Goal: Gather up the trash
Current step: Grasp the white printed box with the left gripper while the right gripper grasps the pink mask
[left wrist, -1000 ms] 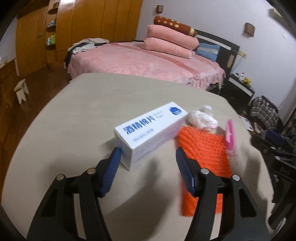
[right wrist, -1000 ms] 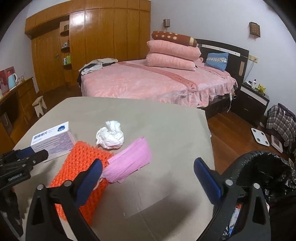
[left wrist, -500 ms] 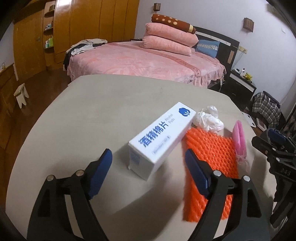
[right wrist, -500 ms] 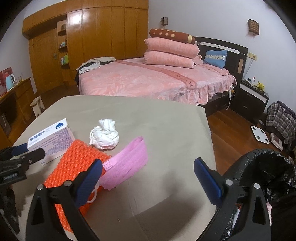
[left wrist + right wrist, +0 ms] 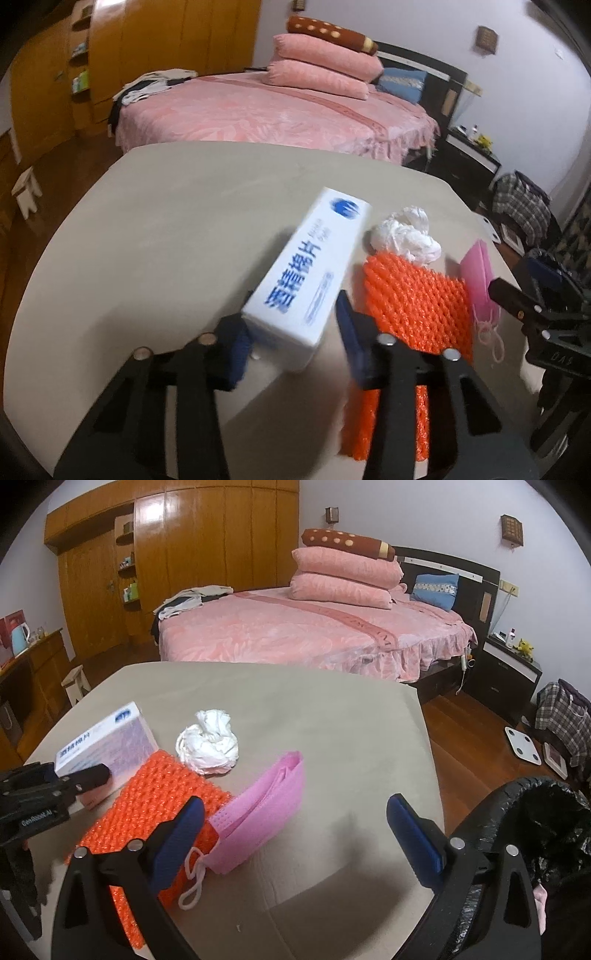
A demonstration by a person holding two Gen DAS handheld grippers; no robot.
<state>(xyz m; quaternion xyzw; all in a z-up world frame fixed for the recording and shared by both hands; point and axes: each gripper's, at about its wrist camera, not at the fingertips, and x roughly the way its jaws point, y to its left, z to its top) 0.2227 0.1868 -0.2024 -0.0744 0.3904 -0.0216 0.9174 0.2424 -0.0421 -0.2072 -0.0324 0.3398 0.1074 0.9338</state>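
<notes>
A white box with blue print (image 5: 314, 266) lies on the beige table (image 5: 166, 240). Its near end sits between the blue pads of my left gripper (image 5: 291, 314). The jaws are closing, and both pads look to touch the box's sides. To its right are an orange foam net (image 5: 413, 302), a crumpled white tissue (image 5: 406, 240) and a pink face mask (image 5: 478, 273). My right gripper (image 5: 295, 806) stands open above the table, with the mask (image 5: 262, 805) just ahead of its left finger and nothing between its pads.
A bin lined with a black bag (image 5: 546, 830) stands off the table's right edge, close to my right gripper. A pink bed (image 5: 314, 627) lies beyond the table. A wooden wardrobe (image 5: 184, 554), a small stool (image 5: 75, 681) and a bathroom scale (image 5: 522, 746) are around.
My left gripper moved forward, spread its jaws, then narrowed them around the white box's near end. The box has turned lengthwise to the fingers. The right gripper has barely moved.
</notes>
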